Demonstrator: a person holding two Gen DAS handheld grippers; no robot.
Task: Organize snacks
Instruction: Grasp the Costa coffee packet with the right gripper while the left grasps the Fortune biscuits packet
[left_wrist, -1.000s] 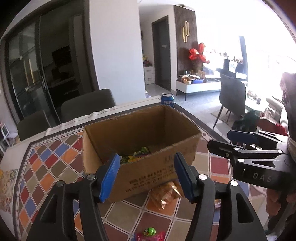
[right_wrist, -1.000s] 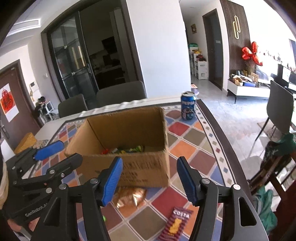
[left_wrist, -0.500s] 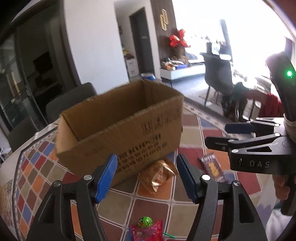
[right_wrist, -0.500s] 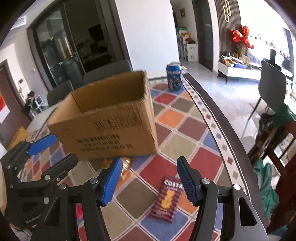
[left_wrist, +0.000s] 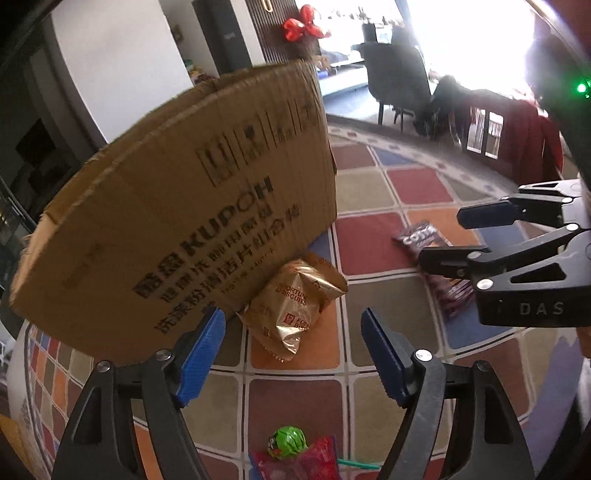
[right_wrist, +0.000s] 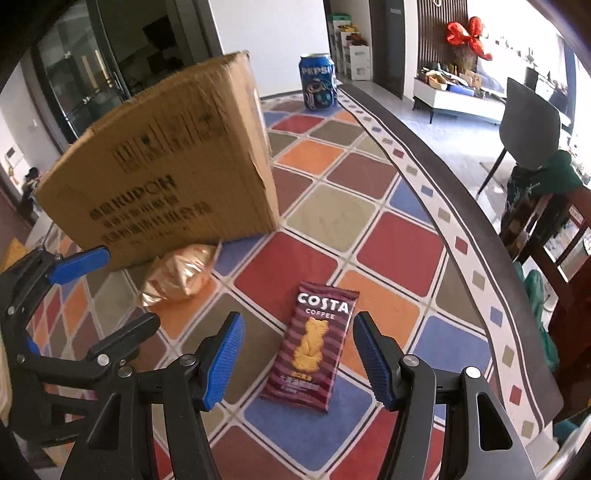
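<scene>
A brown cardboard box (left_wrist: 192, 221) (right_wrist: 173, 166) stands on the tiled tablecloth. A gold biscuit packet (left_wrist: 295, 302) (right_wrist: 181, 275) lies against its front wall. My left gripper (left_wrist: 291, 358) is open and empty, low over the table just in front of the gold packet. A maroon Costa biscuit packet (right_wrist: 314, 343) (left_wrist: 424, 240) lies flat to the right. My right gripper (right_wrist: 297, 363) is open and empty, its fingers on either side of the Costa packet's near half. A green lollipop on a red wrapper (left_wrist: 291, 446) lies below the left gripper.
A Pepsi can (right_wrist: 318, 81) stands at the far side behind the box. The table's dark curved edge (right_wrist: 461, 214) runs along the right. Chairs (right_wrist: 528, 122) stand beyond it. In the right wrist view the left gripper (right_wrist: 88, 291) shows at left.
Both grippers have come down and forward from above the box to near the tabletop. The box's inside is no longer in view. The right gripper now straddles the Costa packet.
</scene>
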